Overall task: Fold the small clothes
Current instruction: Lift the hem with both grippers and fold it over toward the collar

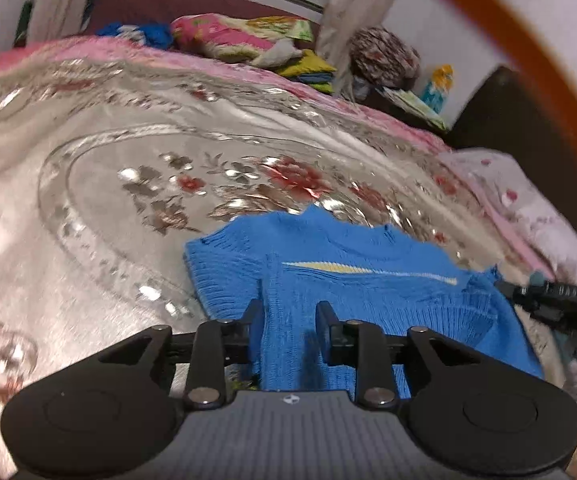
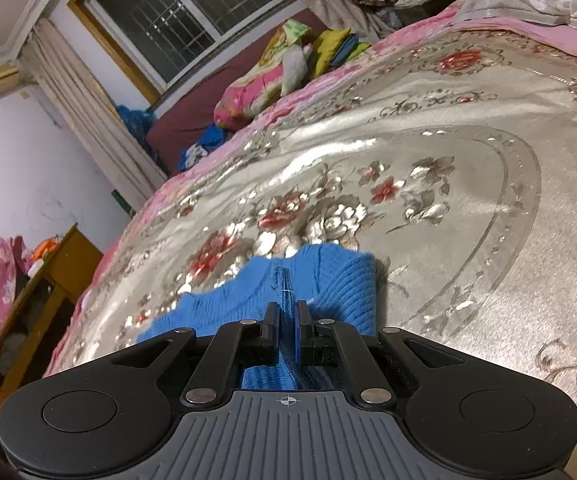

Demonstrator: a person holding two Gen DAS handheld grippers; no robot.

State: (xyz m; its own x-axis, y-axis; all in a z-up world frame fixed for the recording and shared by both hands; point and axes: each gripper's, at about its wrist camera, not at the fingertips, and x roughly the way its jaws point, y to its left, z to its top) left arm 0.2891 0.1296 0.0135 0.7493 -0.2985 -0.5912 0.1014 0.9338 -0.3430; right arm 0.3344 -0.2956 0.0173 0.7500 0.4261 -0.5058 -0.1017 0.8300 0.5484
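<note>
Both wrist views look forward and down past their jaws, close over the blue sweater on the shared bed.

Blue ribbed knit sweater with a pale yellow stripe, partly folded, lying spread and bunched on the bed.

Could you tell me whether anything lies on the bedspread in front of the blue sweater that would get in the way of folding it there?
Nothing visible does. The blue sweater lies on the bedspread, whose surface beyond it is bare; the pile of bedding sits far off at the bed's far edge.
</note>
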